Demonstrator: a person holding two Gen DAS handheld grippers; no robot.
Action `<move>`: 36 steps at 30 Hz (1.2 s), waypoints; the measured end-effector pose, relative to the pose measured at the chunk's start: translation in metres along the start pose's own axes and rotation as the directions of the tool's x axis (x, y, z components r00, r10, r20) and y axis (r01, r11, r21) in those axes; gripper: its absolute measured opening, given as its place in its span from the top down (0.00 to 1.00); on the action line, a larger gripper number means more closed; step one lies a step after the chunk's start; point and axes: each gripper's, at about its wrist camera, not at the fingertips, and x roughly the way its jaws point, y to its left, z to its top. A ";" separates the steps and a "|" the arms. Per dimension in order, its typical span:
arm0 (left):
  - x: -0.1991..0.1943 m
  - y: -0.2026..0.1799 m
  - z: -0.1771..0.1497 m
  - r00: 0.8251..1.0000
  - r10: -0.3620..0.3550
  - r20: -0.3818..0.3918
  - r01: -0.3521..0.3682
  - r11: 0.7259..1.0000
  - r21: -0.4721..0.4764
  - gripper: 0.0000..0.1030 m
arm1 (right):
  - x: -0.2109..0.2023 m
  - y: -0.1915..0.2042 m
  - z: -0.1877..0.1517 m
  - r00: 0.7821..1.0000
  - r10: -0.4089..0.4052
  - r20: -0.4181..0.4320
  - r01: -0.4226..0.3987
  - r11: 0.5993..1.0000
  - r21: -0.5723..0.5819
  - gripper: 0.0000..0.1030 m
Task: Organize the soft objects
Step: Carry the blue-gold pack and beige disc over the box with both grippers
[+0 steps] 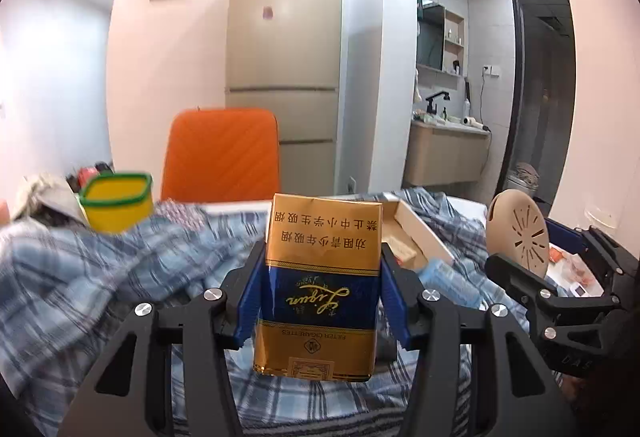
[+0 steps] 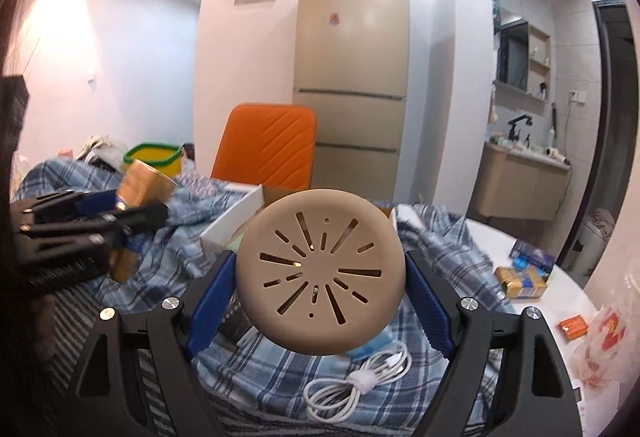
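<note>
My left gripper (image 1: 320,277) is shut on a gold and blue cigarette pack (image 1: 320,289), held upright above the blue plaid cloth (image 1: 100,277). My right gripper (image 2: 320,273) is shut on a round beige slotted disc (image 2: 320,273), held on edge above the same cloth (image 2: 280,365). The disc also shows at the right of the left wrist view (image 1: 518,229). The left gripper with its pack shows at the left of the right wrist view (image 2: 132,193).
A yellow tub with a green rim (image 1: 116,203) sits at the back left. An open white box (image 1: 412,233) lies behind the pack. A coiled white cable (image 2: 360,381), a second cigarette pack (image 2: 520,281) and snack bags (image 2: 600,341) lie on the table. An orange chair (image 2: 268,145) stands behind.
</note>
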 end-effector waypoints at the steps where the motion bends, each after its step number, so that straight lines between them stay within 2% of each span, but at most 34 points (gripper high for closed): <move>1: -0.002 -0.001 0.003 1.000 0.005 0.015 -0.006 1.000 0.007 0.50 | -0.003 0.001 0.003 1.000 -0.011 0.018 0.011 1.000 -0.005 0.18; 5: -0.011 -0.004 0.017 0.998 0.007 0.066 -0.008 1.000 0.018 0.50 | -0.015 0.004 0.017 0.997 -0.017 0.074 0.018 1.000 -0.014 0.18; 10: -0.016 -0.007 0.032 0.991 0.023 0.132 -0.025 1.000 0.016 0.50 | -0.033 0.011 0.036 0.983 -0.059 0.173 0.069 0.996 -0.048 0.18; 15: -0.023 -0.015 0.049 0.970 0.052 0.238 -0.060 0.998 0.025 0.50 | -0.033 0.007 0.054 0.969 -0.078 0.233 0.083 0.996 -0.014 0.18; 18: -0.019 -0.021 0.056 0.955 0.067 0.289 -0.085 0.995 0.052 0.50 | -0.025 0.001 0.065 0.958 -0.087 0.272 0.083 0.996 0.025 0.18; 24: 0.009 -0.015 0.067 0.931 0.083 0.356 -0.096 0.995 0.017 0.50 | 0.002 -0.011 0.080 0.933 -0.121 0.338 0.107 0.993 0.059 0.18; 27: 0.027 -0.009 0.073 0.924 0.079 0.374 -0.086 0.996 0.003 0.50 | 0.021 -0.017 0.090 0.927 -0.139 0.349 0.115 0.990 0.088 0.18; 30: 0.039 -0.009 0.076 0.905 0.094 0.414 -0.109 0.994 0.014 0.50 | 0.039 -0.022 0.098 0.926 -0.149 0.348 0.116 0.987 0.111 0.18; 34: 0.057 0.001 0.082 0.916 0.091 0.391 -0.090 0.996 -0.021 0.50 | 0.066 -0.027 0.105 0.927 -0.171 0.335 0.142 0.984 0.109 0.18; 36: 0.066 0.006 0.080 0.922 0.098 0.375 -0.093 0.995 -0.032 0.50 | 0.079 -0.031 0.106 0.941 -0.156 0.300 0.126 0.985 0.117 0.18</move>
